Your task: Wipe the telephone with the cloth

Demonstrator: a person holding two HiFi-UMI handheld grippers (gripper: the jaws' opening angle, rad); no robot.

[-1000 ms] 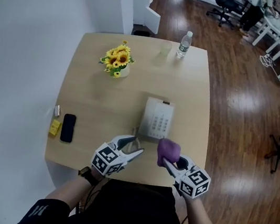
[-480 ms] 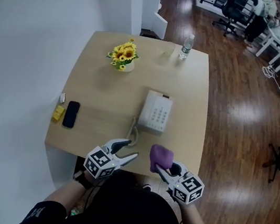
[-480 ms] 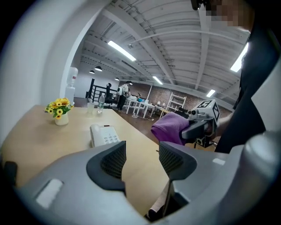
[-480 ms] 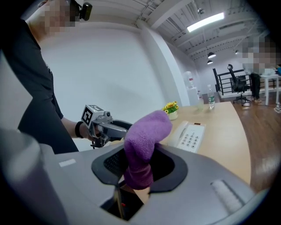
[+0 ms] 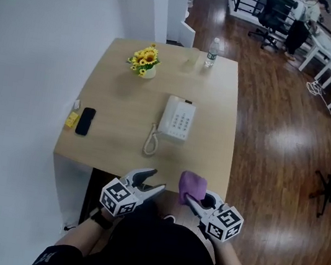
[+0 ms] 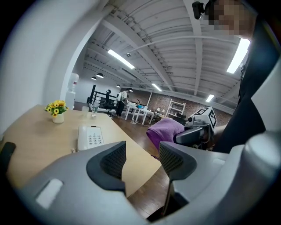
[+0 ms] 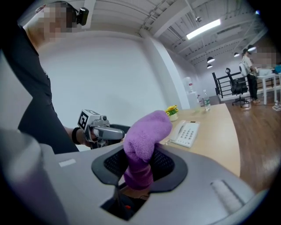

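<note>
Right gripper (image 7: pixel 139 169) clamps one cloth (image 7: pixel 147 132); one telephone (image 5: pixel 176 117) beyond.

No legible text, labels or numbers anywhere.

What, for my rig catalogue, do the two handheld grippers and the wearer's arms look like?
The left gripper and right gripper are alike: pale grey moulded bodies, dark ribbed pads, and each carries a white cube with black square markers. The person wears black sleeves with small white prints, and a dark wristband on the left wrist.
</note>
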